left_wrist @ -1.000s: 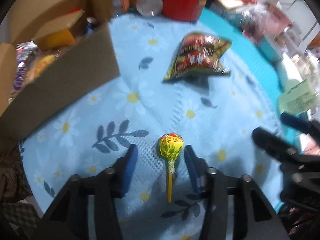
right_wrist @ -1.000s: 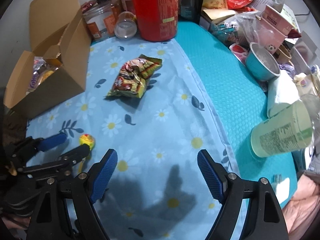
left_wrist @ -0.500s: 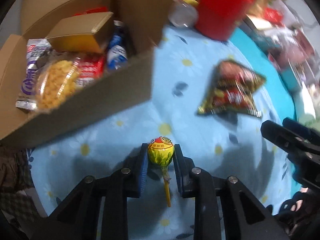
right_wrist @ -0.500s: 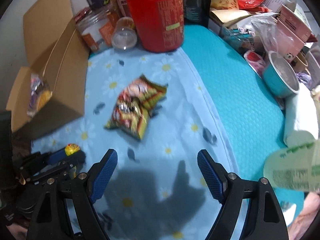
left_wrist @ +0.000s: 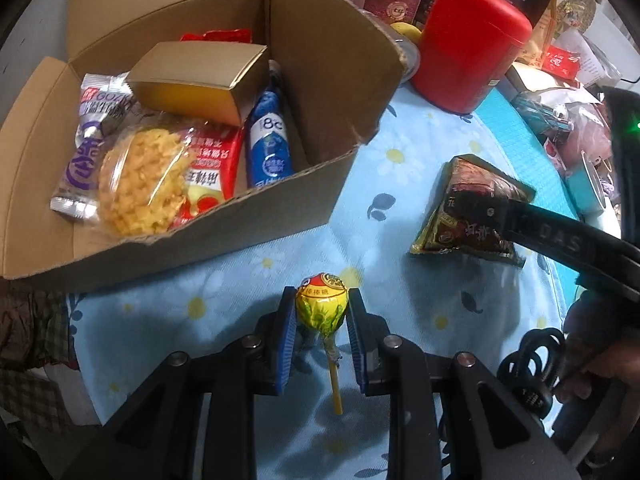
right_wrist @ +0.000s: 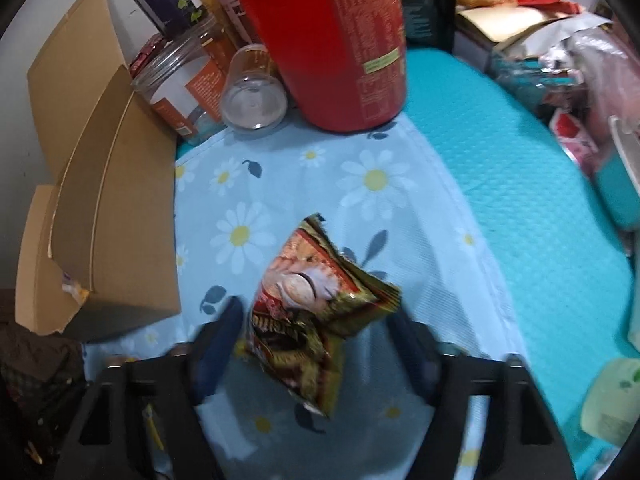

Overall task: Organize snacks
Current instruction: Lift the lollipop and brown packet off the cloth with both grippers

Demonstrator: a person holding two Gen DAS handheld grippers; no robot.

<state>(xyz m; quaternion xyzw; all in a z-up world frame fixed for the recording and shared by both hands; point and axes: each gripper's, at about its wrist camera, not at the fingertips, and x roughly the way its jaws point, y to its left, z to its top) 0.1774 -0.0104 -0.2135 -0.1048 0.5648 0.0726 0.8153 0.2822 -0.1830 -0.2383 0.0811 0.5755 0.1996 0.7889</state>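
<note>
My left gripper (left_wrist: 320, 300) is shut on a yellow-wrapped lollipop (left_wrist: 321, 308), held just above the daisy cloth with its stick hanging down. The open cardboard box (left_wrist: 340, 160) with several snacks inside stands just beyond, up and to the left. A red-and-green snack packet (right_wrist: 316, 312) lies on the cloth between the blurred fingers of my right gripper (right_wrist: 316, 332). Those jaws are closing, and both pads meet the packet's edges. In the left wrist view one of the right gripper's fingers (left_wrist: 540, 232) lies across the same packet (left_wrist: 456, 236).
A red canister (right_wrist: 332, 40), jars (right_wrist: 176, 80) and a tipped clear cup (right_wrist: 254, 96) line the back. The box wall (right_wrist: 120, 220) stands left of the packet. A teal mat (right_wrist: 520, 200) with clutter runs along the right. A hand (left_wrist: 592, 360) holds the right gripper.
The left gripper closed on the lollipop and carried it toward the box. The right gripper moved forward and down over the packet, and its jaws narrowed around it.
</note>
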